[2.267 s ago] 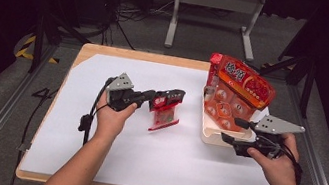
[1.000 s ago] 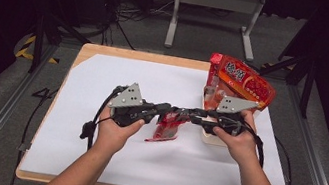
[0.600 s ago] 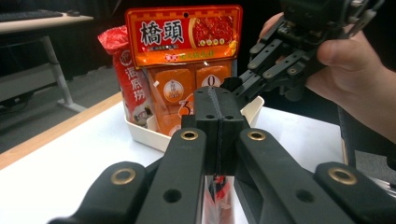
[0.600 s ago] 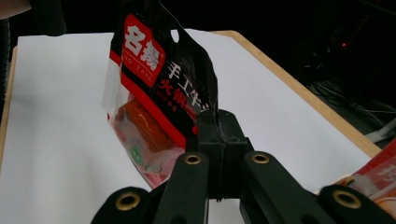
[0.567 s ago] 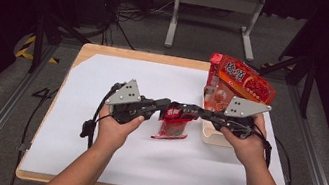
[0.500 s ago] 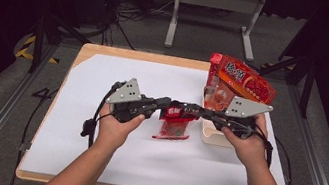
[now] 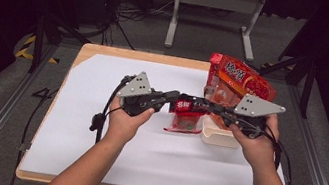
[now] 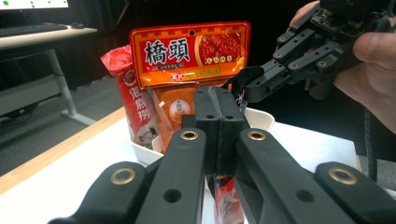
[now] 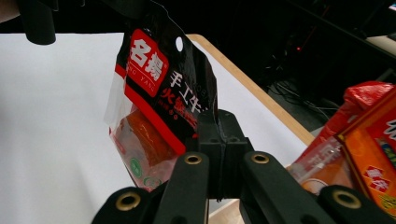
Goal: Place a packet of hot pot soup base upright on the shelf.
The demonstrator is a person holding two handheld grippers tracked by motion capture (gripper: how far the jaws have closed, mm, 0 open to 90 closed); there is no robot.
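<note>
Both forearms are bare. Each black gripper, left gripper (image 7: 175,98) and right gripper (image 7: 196,102), carries a grey triangular plate, brass-coloured pivot pins and a trailing black cable.

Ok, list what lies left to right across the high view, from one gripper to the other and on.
Left gripper → black-and-red sauce pouch held in the air by both → right gripper → white rectangular plastic tub → big red-orange snack packet standing in the tub.

A: Where is the sauce packet (image 7: 186,117)?
B: Above the tabletop (image 7: 98,112), between the left gripper (image 7: 172,97) and right gripper (image 7: 199,103).
A: And the tray (image 7: 219,134)?
B: Right of it, with upright packets (image 7: 241,80) inside.
</note>
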